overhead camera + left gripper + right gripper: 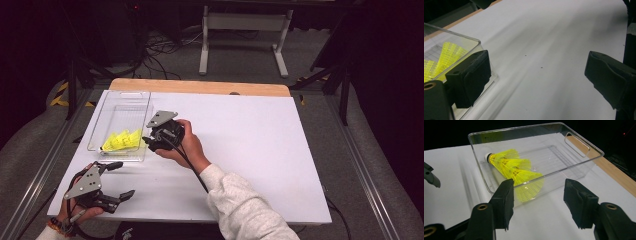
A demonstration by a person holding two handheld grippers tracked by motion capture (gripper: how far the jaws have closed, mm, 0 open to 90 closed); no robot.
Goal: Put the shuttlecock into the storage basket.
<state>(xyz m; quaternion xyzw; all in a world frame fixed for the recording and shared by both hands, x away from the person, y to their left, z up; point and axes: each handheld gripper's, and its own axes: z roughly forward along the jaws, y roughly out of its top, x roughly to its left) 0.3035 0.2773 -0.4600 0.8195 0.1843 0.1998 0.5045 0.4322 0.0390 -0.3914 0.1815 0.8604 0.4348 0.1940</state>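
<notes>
beside the clear bin holding yellow shuttlecocks, right gripper spread empty; left gripper likewise.

The left gripper sits low at the near left, held in the left hand with its grey three-cornered plate facing up and its two black jaws spread wide apart, pointing rightward, nothing between them. The right gripper is held farther forward in the right hand, whose white-sleeved forearm reaches in from the bottom edge. It points leftward, its jaws parted with an empty gap, and its cable trails back along the wrist.
</notes>
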